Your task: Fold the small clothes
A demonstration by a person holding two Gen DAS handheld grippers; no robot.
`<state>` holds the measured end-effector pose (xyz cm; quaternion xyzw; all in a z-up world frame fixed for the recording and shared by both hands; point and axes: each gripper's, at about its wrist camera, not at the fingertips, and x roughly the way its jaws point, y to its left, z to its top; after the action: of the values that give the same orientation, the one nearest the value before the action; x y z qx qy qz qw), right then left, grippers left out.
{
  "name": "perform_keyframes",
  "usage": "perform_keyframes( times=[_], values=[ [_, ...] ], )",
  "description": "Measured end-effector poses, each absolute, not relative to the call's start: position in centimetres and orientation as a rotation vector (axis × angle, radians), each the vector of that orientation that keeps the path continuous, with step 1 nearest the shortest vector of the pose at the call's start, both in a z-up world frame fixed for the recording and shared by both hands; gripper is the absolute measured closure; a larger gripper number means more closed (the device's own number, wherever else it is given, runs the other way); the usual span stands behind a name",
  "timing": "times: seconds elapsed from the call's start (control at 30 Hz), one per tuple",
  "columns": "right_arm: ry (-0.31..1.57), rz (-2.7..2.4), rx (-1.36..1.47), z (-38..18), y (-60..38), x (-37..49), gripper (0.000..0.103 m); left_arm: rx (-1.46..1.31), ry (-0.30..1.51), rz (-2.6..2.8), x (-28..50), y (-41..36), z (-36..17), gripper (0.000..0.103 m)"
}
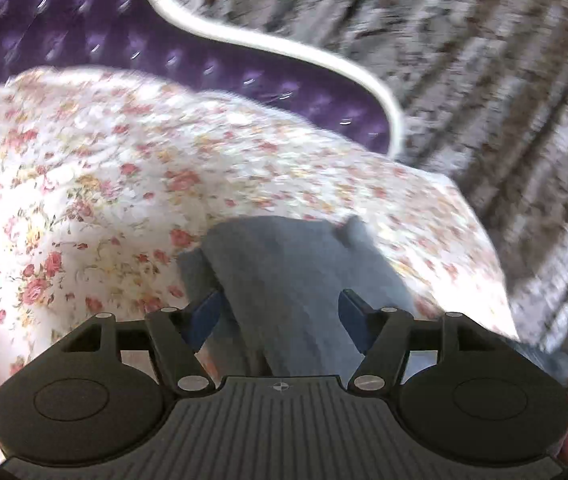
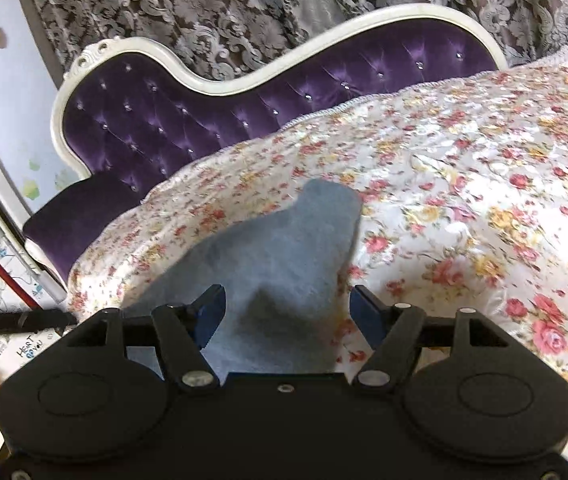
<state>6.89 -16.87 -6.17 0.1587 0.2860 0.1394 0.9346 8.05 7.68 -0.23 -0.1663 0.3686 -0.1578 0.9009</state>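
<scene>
Grey cloth (image 2: pixel 284 248), small, soft and light, lies on the floral bedspread (image 2: pixel 464 184) near the bed's edge; likely limp, best pinched at a corner or hem. Left claw (image 1: pixel 279 312) and right claw (image 2: pixel 286 308) both stand spread over it, gripping nothing. Open bedspread extends toward the purple headboard (image 2: pixel 187 120).

Bright daylight — left view motion-blurred, right sharp
</scene>
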Motion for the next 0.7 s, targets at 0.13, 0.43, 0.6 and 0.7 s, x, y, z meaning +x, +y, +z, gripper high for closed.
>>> perform_keyframes(
  times=[0.13,0.43,0.6,0.7],
  values=[
    [0.562,0.309,0.306,-5.9,-16.2,6.8,0.031,-0.395,0.859,-0.305,12.7,7.6,-2.5,0.04],
    [0.576,0.34,0.263,-6.1,-14.6,7.2,0.031,-0.312,0.912,-0.289,14.3,5.8,-4.8,0.056],
    [0.579,0.348,0.258,-6.1,-14.3,7.3,0.031,-0.279,0.889,-0.286,14.3,5.3,-4.8,0.082],
    [0.581,0.347,0.253,-6.1,-14.2,7.4,0.031,-0.314,0.844,-0.267,13.8,6.0,-4.6,0.087]
  ],
)
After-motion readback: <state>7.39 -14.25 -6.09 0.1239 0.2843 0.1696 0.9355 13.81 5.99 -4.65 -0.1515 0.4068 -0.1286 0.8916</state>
